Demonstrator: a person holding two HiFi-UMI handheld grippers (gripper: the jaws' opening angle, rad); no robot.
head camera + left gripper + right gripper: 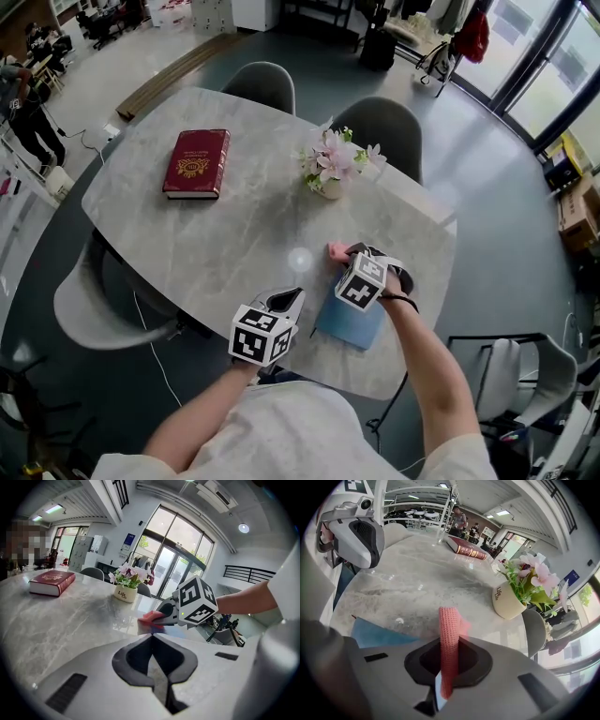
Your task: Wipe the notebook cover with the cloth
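Right hand-held gripper [354, 253]: jaws clamped on a pink knitted cloth [337, 250]. In the right gripper view the cloth [449, 630] stands up between the pads as a folded strip, and its free end pokes out past the jaw tips.

Blue notebook [349, 323] lies flat near the desk's near edge, partly under the right hand-held gripper and its marker cube. From the right gripper view, one blue corner [375, 633] shows to the left of the jaws. The cloth tip sits over bare desk just beyond the notebook's far edge. Cannot tell whether the cloth touches the cover.

Left hand-held gripper [287, 302]: jaws drawn together, nothing between them [154, 656]. It is held low at the near edge of the desk, just beside the notebook on its left, apart from it. Its view looks across at the right hand-held gripper [164, 613] and the cloth [151, 617], which are low over the desk.

Desk [234, 234]: grey marble top. Red book [197, 162] lies flat at the far left, well apart from the notebook. A small flower pot [330, 187] with pink blooms stands mid-desk, between the book and the notebook. Two grey chairs [265, 84] at the far side.
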